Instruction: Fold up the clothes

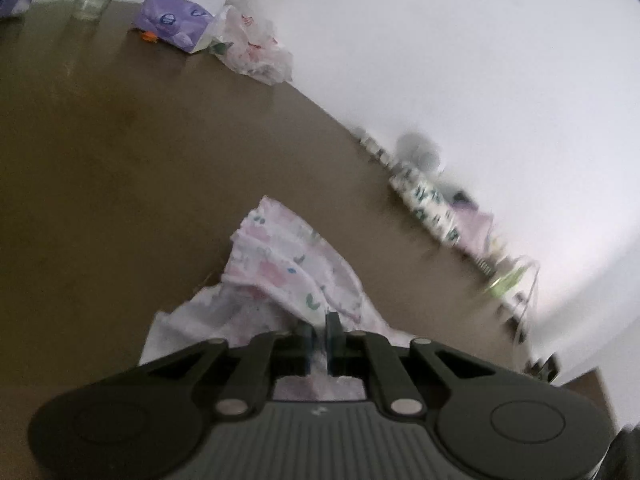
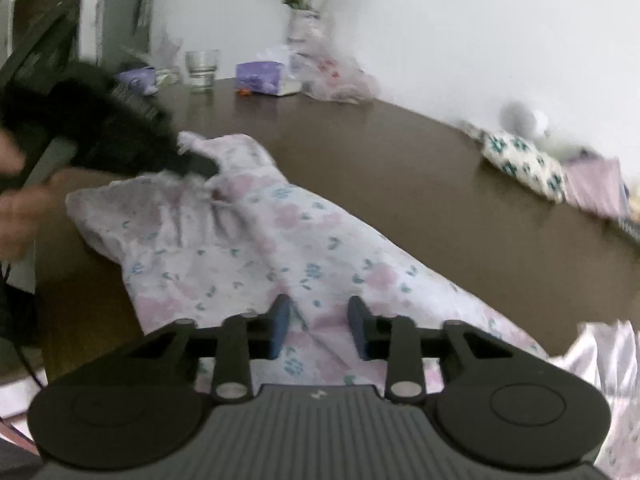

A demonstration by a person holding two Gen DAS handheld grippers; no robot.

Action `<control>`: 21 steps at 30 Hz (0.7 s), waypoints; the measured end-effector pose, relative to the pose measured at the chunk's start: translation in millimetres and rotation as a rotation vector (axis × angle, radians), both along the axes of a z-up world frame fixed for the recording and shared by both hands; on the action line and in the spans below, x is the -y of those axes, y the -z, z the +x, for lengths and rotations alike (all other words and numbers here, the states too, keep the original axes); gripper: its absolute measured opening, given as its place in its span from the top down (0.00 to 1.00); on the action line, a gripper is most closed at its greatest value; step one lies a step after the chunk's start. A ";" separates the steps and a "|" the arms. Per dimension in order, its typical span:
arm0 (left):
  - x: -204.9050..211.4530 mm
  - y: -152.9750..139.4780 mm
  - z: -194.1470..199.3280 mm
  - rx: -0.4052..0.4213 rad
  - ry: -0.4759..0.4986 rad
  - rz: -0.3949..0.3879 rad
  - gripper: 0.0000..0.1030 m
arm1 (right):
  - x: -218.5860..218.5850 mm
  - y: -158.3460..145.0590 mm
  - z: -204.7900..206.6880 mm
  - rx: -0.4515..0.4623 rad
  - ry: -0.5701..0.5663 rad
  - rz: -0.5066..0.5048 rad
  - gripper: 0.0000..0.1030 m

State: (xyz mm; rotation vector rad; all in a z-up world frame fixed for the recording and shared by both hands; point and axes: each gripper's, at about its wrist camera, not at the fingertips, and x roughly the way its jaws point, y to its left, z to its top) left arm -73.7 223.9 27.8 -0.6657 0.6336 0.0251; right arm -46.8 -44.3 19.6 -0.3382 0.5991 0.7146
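Left hand-held gripper [image 1: 320,334] has its two blue pads nearly together on a bunched fold of the white cotton garment with pink flowers and small green leaves [image 2: 280,240], so it is pinching cloth, probably to lift that end clear of the brown wooden bench [image 1: 120,152] for a fold. In the right wrist view it shows as a dark blurred shape [image 2: 192,164] at the gathered end of the garment, with a person's hand [image 2: 16,208] behind it. Right hand-held gripper [image 2: 319,326] stands with its pads well apart and nothing between them, hovering over the garment's middle, likely about to take a second hold. The garment lies spread diagonally across the bench. Blur makes it hard to say whether the pinched part is a sleeve or a waistband.
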 end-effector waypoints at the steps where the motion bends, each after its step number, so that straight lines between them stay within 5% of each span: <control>1: 1.7 -0.4 -1.5 -0.002 -0.004 0.013 0.93 | 3.6 -0.4 2.0 -0.012 0.015 0.009 0.84; 4: 4.7 -2.0 -8.9 0.002 -0.017 0.041 0.90 | 13.0 -5.8 6.0 -0.046 0.047 0.047 0.97; 8: 12.6 -9.9 -13.0 -0.031 -0.019 0.123 0.78 | 21.5 -16.4 6.5 -0.057 0.046 0.067 0.96; 11: 10.5 -35.1 -39.0 0.085 -0.092 0.222 0.75 | 29.4 -25.9 -4.3 -0.039 0.019 0.071 0.82; 13: 14.6 -52.8 -49.6 0.160 -0.115 0.280 0.75 | 37.9 -31.4 -10.7 -0.035 0.014 0.086 0.81; 16: 41.9 -65.9 -31.3 0.195 0.008 0.344 0.57 | 42.8 -31.1 -9.3 -0.006 0.060 0.074 0.81; 18: 62.9 -61.4 -8.9 0.169 0.088 0.373 0.56 | 38.5 -18.9 0.9 -0.021 0.075 0.052 0.81; 19: 70.8 -52.1 3.9 0.136 0.104 0.379 0.59 | 36.0 -11.8 6.0 -0.038 0.083 0.043 0.90; 21: 81.1 -33.4 26.0 0.059 0.119 0.382 0.73 | 36.0 -4.3 7.8 -0.075 0.100 0.062 1.00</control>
